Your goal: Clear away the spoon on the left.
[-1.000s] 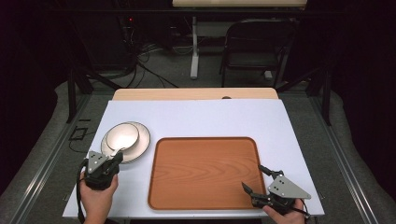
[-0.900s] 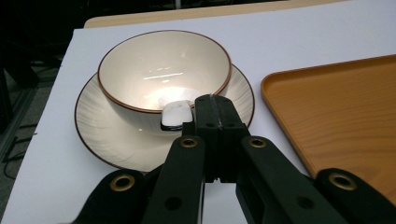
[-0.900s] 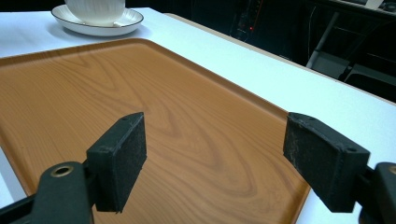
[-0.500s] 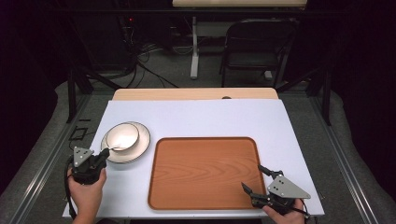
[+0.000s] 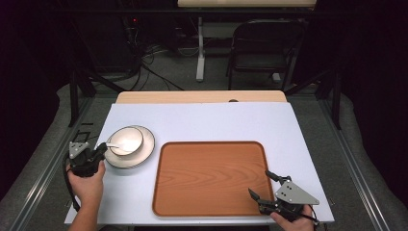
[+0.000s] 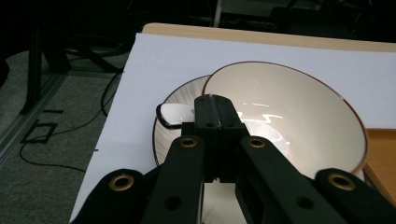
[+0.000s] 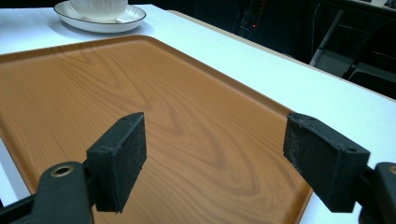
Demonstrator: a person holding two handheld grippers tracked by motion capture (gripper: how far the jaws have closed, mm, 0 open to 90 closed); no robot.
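Note:
A white bowl point(image 5: 126, 139) sits on a white plate point(image 5: 139, 156) at the table's left, with a white spoon point(image 5: 111, 145) in it, handle pointing left. My left gripper point(image 5: 100, 150) is at the plate's left rim, jaws shut together with nothing seen between them. In the left gripper view its tips point(image 6: 212, 100) hover over the plate point(image 6: 182, 93) in front of the bowl point(image 6: 289, 126), and the spoon point(image 6: 172, 115) handle end lies just left of them. My right gripper point(image 5: 259, 183) stands open over the near right corner of the wooden tray point(image 5: 211, 178).
The right gripper view looks across the bare tray point(image 7: 140, 84) between the open jaws of my right gripper point(image 7: 215, 149) toward the plate point(image 7: 100, 23). White table surface runs behind the tray. A folding chair point(image 5: 262, 48) and cables stand beyond the table's far edge.
My left gripper has moved left and away from the front edge, ending at the plate's left rim by the spoon handle. The right gripper has stayed put.

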